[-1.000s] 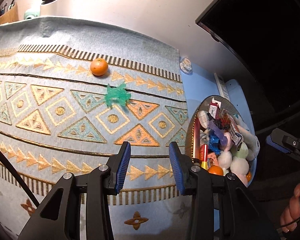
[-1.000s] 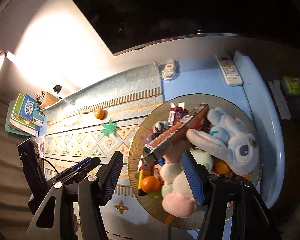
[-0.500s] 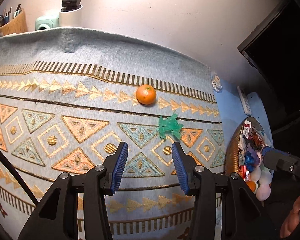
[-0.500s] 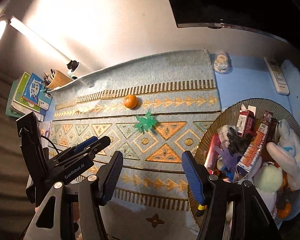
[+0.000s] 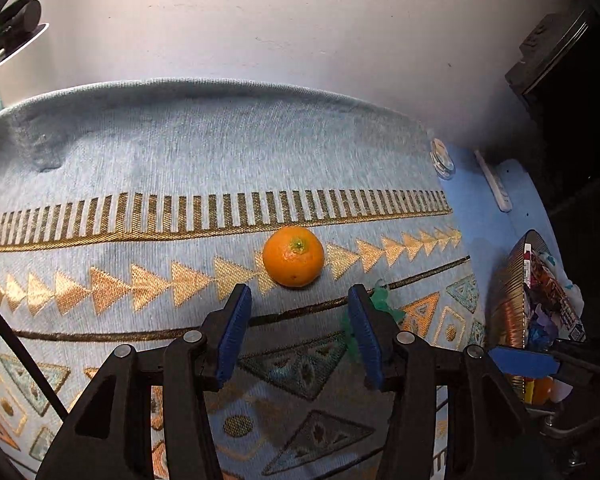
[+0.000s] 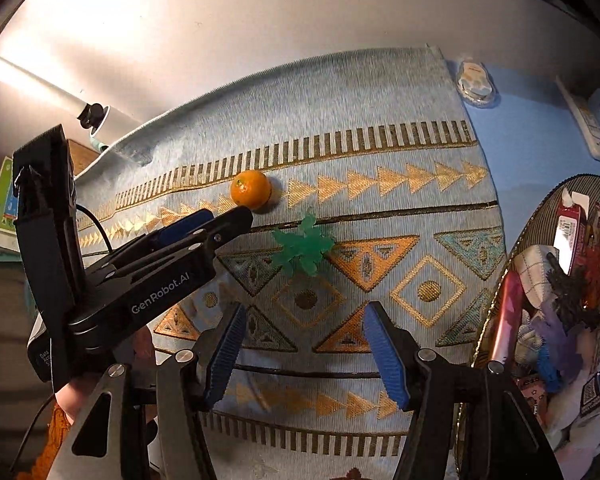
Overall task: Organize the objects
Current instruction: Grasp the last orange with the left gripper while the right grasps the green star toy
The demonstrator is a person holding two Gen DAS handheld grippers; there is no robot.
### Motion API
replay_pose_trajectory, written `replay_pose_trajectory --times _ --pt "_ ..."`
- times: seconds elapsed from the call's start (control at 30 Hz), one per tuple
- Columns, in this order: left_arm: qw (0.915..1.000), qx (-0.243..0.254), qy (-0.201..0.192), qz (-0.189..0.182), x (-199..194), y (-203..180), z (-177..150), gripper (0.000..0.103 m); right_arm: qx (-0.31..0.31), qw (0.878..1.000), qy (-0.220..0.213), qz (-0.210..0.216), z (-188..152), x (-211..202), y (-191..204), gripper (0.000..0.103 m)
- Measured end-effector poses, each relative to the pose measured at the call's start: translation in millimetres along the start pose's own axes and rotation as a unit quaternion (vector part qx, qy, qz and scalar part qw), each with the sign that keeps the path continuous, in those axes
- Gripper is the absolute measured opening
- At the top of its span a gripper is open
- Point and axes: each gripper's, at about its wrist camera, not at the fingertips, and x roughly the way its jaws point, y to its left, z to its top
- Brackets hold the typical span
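Left wrist view: round, glossy orange [image 5: 293, 256] with green stem nub sits ahead of opening, empty left gripper [image 5: 296, 312] jaws.

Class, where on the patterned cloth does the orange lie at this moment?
In both wrist views the orange lies on the cloth's row of gold triangles, just beyond the left gripper, with the green toy nearby toward the basket.

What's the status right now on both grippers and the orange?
Left gripper opening, empty, just short of the orange. Right gripper open, empty, above the green toy. Orange on the cloth, nothing blocking it.
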Motion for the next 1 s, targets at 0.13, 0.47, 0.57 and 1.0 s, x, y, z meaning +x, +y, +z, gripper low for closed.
replay_pose_trajectory --times 0.13,0.47,0.57,1.0 --pt "1.0000 0.004 0.002 0.003 14.4 5.8 5.5 0.048 0.013 1.000 0.015 -0.005 0.8 19.2 -0.4 0.060" --pt "0.9991 0.035 -0.020 0.011 28.4 -2.2 16.1 0.045 0.015 1.000 0.006 0.003 12.6 46.6 -0.8 0.060" --pt "0.9988 0.044 -0.018 0.012 27.6 -1.9 14.1 0.039 0.007 1.000 0.000 0.002 17.2 48.6 1.2 0.060" --pt "0.9994 -0.009 -0.030 0.014 -3.6 33.5 -1.2 0.034 -0.064 0.997 -0.022 -0.049 28.1 72.6 25.8 0.060"
